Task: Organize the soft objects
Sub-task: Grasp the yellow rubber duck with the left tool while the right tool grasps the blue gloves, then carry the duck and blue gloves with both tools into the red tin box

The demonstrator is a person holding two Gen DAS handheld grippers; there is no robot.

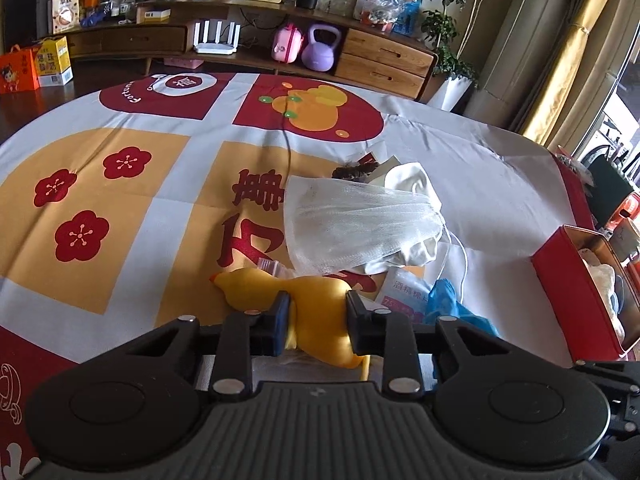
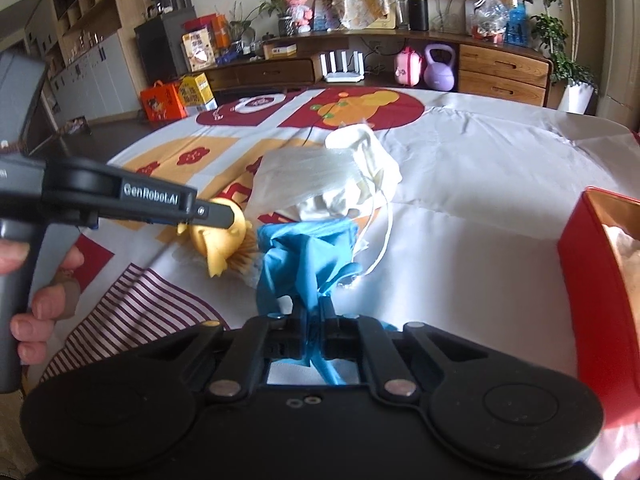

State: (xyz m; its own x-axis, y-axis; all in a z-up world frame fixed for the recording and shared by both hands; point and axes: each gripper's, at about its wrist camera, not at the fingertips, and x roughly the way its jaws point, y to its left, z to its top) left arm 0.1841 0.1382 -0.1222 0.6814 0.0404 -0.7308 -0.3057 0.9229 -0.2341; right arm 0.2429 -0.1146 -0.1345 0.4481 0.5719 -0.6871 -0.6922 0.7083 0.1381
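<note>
Left gripper (image 1: 318, 312) clamped on a yellow plush duck (image 1: 316, 312), pads squeezing its body from both sides, beaked head (image 1: 240, 286) poking out past the left finger, low over the patterned tablecloth (image 1: 120, 200). Right gripper (image 2: 308, 330) pinched tight on blue plastic gloves (image 2: 304, 248), bunched material rising between the closed fingers and draping forward. Just beyond the duck, a white mesh bag (image 1: 360, 224) lying over white cloth (image 1: 412, 180), with a white cord (image 1: 460, 252) trailing alongside. Packet of alcohol wipes (image 1: 404, 288) flat on the cloth beside the gloves. Red box (image 1: 568, 300) at the right edge of the tablecloth, open, pale soft items inside.
</note>
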